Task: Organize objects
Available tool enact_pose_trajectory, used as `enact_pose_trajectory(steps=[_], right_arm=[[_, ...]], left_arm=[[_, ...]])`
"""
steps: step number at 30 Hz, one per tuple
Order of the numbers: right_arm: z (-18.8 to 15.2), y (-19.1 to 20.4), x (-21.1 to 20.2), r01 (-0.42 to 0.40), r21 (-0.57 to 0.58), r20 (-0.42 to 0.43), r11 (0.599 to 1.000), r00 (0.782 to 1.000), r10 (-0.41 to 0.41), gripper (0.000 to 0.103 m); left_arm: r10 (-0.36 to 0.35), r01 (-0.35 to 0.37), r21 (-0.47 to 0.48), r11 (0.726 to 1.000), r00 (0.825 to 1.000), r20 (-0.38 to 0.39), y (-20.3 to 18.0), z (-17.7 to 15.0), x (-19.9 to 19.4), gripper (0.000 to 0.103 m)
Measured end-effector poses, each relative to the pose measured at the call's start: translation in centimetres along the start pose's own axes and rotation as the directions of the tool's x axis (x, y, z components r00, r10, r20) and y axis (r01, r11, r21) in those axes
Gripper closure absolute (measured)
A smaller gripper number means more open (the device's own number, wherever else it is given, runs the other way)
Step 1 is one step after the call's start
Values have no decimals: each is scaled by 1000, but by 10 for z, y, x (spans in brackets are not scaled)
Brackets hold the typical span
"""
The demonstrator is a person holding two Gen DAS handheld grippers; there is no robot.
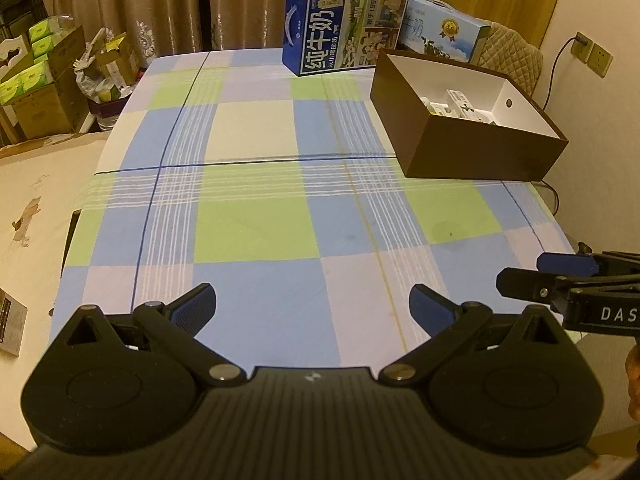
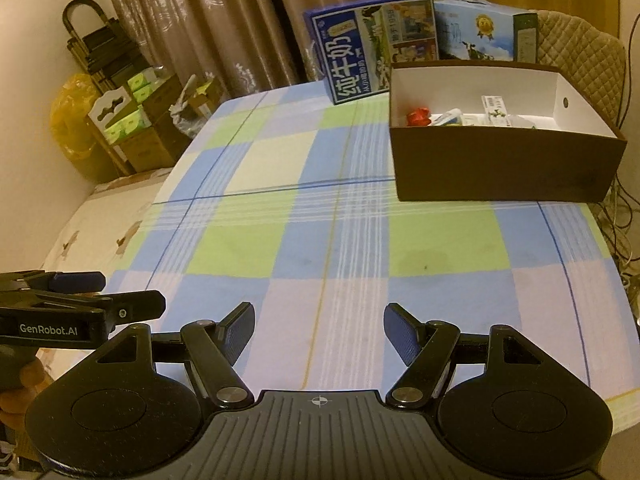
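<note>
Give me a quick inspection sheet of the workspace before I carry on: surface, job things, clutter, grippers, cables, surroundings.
Surface: table under a blue, green and white checked cloth, bare in the middle.
Job's things: open brown cardboard box with white inside at far right, holding small items, one red.
Clutter: dark blue milk carton box and light blue box behind it.
Grippers: left gripper and right gripper open, holding nothing.
Cables: black cord to the wall socket.
Surroundings: brown curtains, stacked cardboard boxes.
</note>
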State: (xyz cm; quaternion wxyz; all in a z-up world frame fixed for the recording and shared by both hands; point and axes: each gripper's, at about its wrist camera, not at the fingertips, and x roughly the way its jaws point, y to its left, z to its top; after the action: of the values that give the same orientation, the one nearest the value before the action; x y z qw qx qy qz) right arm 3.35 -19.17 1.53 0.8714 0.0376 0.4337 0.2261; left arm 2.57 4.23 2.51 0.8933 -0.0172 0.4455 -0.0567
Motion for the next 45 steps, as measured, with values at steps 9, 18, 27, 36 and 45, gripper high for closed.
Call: enact_pose_trajectory(steps=[9,18,27,36,45], right_arm=[[-9,10,-3,-10,-7,2,1000,1000,10,34],[-14,14,-5,-9,-6,2,1000,1000,9,34],[-20,17,-7,-11,-9,1,1000,1000,11,34],[-21,20,-9,-18,-19,-6,1000,1000,18,34],[-14,15,-5,-26,-32,-15,999,1000,25,34]], left_arm=[[8,-8,-8,1000,1000,3,6,-10,-9,1],[9,-9,-6,1000,1000,8,7,-17,-13,1],[11,-11,-14,1000,1000,6,8,-19,-15,1],[18,-18,-26,999,1000,6,8,-23,-17,1],[36,-36,-44,998,999,-1,6,-18,-12,1]])
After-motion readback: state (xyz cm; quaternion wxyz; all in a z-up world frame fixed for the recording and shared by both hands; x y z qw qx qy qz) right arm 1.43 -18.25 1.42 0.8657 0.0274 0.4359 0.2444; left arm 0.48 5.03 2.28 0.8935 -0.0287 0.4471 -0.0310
